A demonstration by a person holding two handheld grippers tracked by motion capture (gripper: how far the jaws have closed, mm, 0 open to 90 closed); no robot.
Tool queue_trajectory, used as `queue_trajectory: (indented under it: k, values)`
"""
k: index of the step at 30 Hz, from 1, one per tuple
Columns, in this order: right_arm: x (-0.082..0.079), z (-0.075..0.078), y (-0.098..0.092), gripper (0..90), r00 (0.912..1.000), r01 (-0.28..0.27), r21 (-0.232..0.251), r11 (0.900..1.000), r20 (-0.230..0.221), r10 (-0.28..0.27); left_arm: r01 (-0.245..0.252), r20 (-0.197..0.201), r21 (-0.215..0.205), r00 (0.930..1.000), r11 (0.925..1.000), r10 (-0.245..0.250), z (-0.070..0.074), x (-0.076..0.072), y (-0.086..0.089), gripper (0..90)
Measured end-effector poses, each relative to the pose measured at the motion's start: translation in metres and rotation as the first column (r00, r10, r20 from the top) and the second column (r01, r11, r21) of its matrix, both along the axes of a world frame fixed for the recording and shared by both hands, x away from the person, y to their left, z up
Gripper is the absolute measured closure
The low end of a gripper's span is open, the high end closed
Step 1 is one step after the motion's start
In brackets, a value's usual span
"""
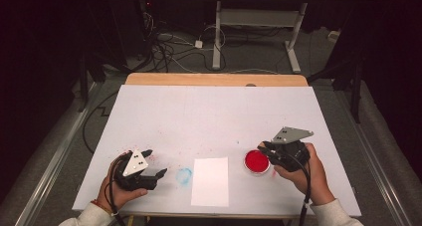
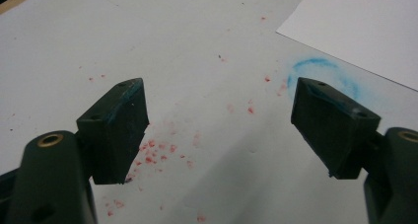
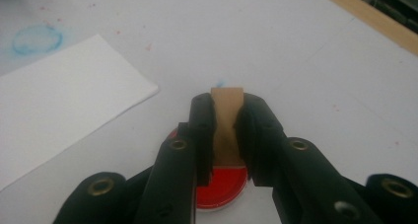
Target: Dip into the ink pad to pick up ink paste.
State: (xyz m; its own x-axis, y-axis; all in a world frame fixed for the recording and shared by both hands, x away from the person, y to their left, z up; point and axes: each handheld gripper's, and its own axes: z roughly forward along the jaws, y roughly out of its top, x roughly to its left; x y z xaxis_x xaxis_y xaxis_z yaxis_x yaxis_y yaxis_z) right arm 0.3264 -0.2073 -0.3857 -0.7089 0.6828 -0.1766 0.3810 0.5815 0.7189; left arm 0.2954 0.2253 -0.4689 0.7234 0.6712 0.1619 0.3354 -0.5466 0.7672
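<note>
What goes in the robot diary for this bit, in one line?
right tool: shut on wooden stamp | above red ink pad | left tool: open | paper: blank

Room kept dark; walls lost in black. Grey floor [image 1: 259,61] seen beyond far edge of white-topped table [image 1: 214,106], w/ wooden strip [image 1: 214,79] along it. Tangled cables [image 1: 169,49] lie far left; white-legged desk frame [image 1: 293,42] stands far centre-right.

My right gripper [image 3: 226,135] hides the lower end of the wooden block [image 3: 226,115] and part of the red dish [image 3: 222,187]. The bottom edge cuts off the dish's near rim.
</note>
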Motion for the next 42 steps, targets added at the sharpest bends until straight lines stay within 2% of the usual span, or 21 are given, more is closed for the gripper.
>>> queue_trajectory:
  k: [4, 6, 7, 15, 20, 21, 22, 28, 34, 36, 42]
  values:
    - [-0.004, 0.007, 0.001, 76.5, 0.9996, -0.002, 0.007, 1.0, 0.026, 0.002, -0.001, -0.007, 0.005, 1.0, 1.0, 0.001, -0.001, 0.001, -0.001, 21.3]
    - [-0.005, 0.009, 0.001, 76.5, 0.9996, -0.005, 0.012, 1.0, 0.026, 0.005, 0.002, -0.006, 0.006, 1.0, 1.0, -0.002, -0.001, 0.001, -0.001, 21.3]
    - [-0.005, 0.009, 0.002, 76.5, 0.9995, -0.019, 0.001, 1.0, 0.024, 0.019, 0.002, -0.006, 0.005, 1.0, 1.0, -0.002, -0.001, 0.001, -0.001, 21.3]
    - [-0.002, 0.001, 0.006, 76.6, 0.9995, -0.03, -0.014, 0.999, 0.005, 0.03, 0.001, -0.004, 0.004, 1.0, 1.0, -0.001, -0.001, 0.001, -0.001, 20.9]
    - [0.009, -0.02, 0.008, 76.5, 0.999, -0.021, -0.055, 0.998, -0.04, 0.019, 0.002, -0.006, 0.006, 1.0, 1.0, -0.001, -0.001, 0.001, -0.001, 21.0]
    - [0.009, -0.02, 0.008, 76.5, 0.999, -0.021, -0.055, 0.998, -0.04, 0.019, 0.001, -0.006, 0.007, 1.0, 1.0, -0.001, -0.001, 0.001, -0.001, 21.0]
    - [0.013, -0.029, 0.009, 76.5, 0.998, -0.015, -0.078, 0.997, -0.062, 0.01, 0.001, -0.006, 0.005, 1.0, 1.0, -0.001, -0.001, 0.001, -0.001, 21.3]
    - [0.02, -0.049, 0.012, 76.5, 0.9937, -0.014, -0.122, 0.992, -0.113, 0.001, 0.003, -0.008, 0.009, 1.0, 1.0, -0.003, -0.001, 0.001, 0.0, 21.2]
    - [0.023, -0.061, 0.012, 76.5, 0.9893, -0.011, -0.135, 0.991, -0.146, -0.009, 0.005, -0.005, 0.014, 1.0, 0.9999, -0.005, -0.001, 0.001, -0.001, 21.2]
    - [0.024, -0.062, 0.01, 76.5, 0.9882, -0.01, -0.114, 0.993, -0.153, -0.008, 0.003, -0.004, 0.009, 1.0, 1.0, -0.003, -0.001, 0.0, -0.001, 21.2]
    - [0.023, -0.065, 0.009, 76.5, 0.9893, -0.004, -0.106, 0.994, -0.145, -0.012, 0.006, -0.004, 0.015, 1.0, 0.9999, -0.006, -0.001, 0.001, -0.001, 21.2]
